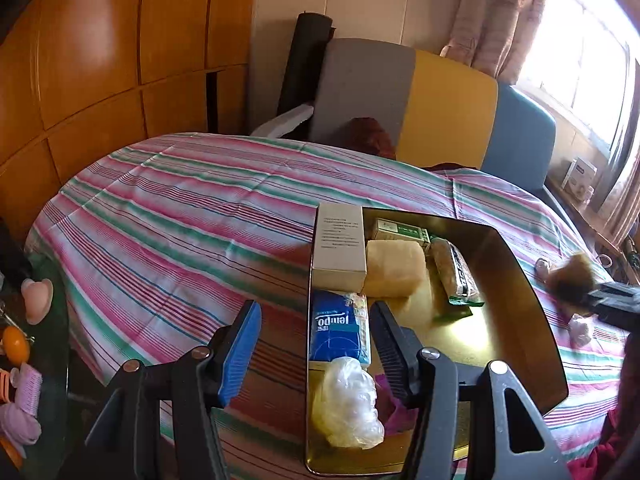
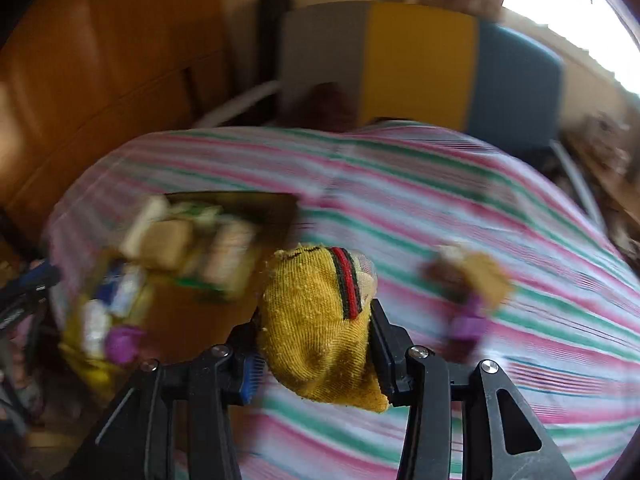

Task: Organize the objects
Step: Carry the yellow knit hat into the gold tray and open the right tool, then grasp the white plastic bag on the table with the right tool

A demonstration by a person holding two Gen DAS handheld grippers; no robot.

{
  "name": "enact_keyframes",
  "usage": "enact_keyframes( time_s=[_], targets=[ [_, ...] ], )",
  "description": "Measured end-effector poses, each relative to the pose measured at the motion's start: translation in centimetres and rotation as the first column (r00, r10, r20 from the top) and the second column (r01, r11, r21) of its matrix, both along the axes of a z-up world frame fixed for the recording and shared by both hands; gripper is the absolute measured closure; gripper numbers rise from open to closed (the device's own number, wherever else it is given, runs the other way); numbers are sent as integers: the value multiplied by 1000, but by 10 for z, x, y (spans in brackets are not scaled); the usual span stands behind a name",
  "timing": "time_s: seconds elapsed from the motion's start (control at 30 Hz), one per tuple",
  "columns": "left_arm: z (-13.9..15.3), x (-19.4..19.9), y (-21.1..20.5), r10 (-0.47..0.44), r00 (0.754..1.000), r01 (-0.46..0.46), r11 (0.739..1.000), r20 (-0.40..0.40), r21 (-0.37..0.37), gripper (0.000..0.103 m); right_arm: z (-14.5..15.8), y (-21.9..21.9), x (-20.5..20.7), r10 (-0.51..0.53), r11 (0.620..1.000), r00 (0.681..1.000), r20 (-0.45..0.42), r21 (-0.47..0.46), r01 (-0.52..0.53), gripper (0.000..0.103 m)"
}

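Note:
A golden tray (image 1: 520, 280) lies on the striped bed. It holds a white box (image 1: 340, 248), a yellow block (image 1: 394, 268), a green box (image 1: 400, 232), a wrapped snack bar (image 1: 456, 272), a blue tissue pack (image 1: 340, 328) and a crumpled plastic bag (image 1: 348, 404). My left gripper (image 1: 316, 344) is open, its fingers either side of the tray's left wall and the tissue pack, pressing on neither. My right gripper (image 2: 316, 344) is shut on a yellow sock (image 2: 316, 320) with a red and green stripe, held above the sheet to the right of the blurred tray (image 2: 240, 200).
A blurred brown and purple item (image 2: 472, 280) lies on the sheet to the right of the sock. Small white bits (image 1: 578, 328) rest near the tray's right side. Grey, yellow and blue cushions (image 1: 440, 108) back the bed. Wooden cupboards (image 1: 100, 60) stand left, above a dark side table (image 1: 56, 340) with small toys.

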State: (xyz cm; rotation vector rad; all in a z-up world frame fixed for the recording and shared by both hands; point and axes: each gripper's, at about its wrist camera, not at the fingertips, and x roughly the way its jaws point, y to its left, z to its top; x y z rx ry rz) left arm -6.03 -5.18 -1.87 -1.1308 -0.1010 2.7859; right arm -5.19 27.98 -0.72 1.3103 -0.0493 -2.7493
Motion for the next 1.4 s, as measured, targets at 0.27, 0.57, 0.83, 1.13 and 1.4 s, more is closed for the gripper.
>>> enact_keyframes(
  time_s=[0.27, 0.57, 0.83, 1.13, 1.4],
  targets=[
    [-16, -7, -6, 20, 998, -21, 1000, 54, 17, 45, -65, -126, -60, 161, 981, 978, 129, -133, -144, 50],
    [-24, -10, -5, 20, 997, -20, 1000, 76, -2, 45, -86, -168, -78, 235, 946, 959, 157, -262, -189, 27],
    [-15, -3, 5, -5, 999, 6, 1000, 52, -9, 45, -48, -139, -48, 190, 954, 980, 63, -250, -168, 15],
    [-5, 11, 37, -85, 996, 87, 995, 40, -40, 42, -11, -61, -14, 74, 981, 997, -16, -176, -76, 11],
    [1, 23, 72, -174, 984, 176, 982, 40, -68, 42, 2, 35, 12, -104, 989, 994, -39, -108, 99, 9]
  ],
)
